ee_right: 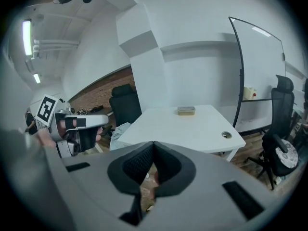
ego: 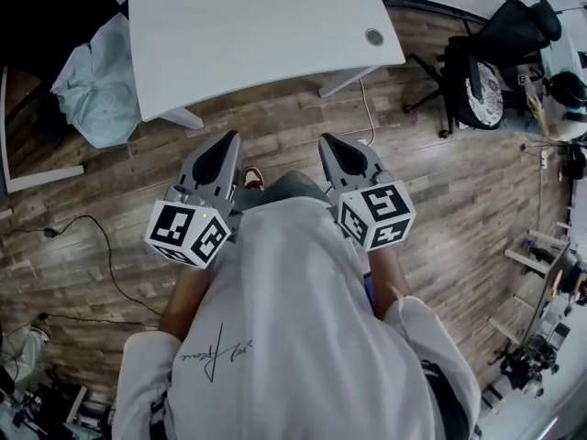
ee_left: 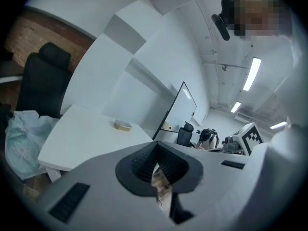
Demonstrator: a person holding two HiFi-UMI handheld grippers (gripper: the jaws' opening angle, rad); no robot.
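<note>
Held side by side, the left claw (ego: 227,141) and right claw (ego: 336,143) point forward, jaws together, empty.

White table (ego: 257,26): rounded corners, bare top, cable grommet (ego: 374,37) at near right corner. Small flat tan tin (ee_right: 186,110) lies flat by far edge, mid-width.

Bright, even indoor light with only faint shadows. Ceiling strip lights (ee_left: 251,73) glare at the upper right of the left gripper view, and a single strip light (ee_right: 26,36) at the upper left of the right gripper view. The white table (ego: 257,26) nearly washes out at the head view's top. Both gripper views bend straight lines and darken to black corners; the left gripper (ee_left: 156,150) and right gripper (ee_right: 153,148) sit soft and unfocused at the bottom
</note>
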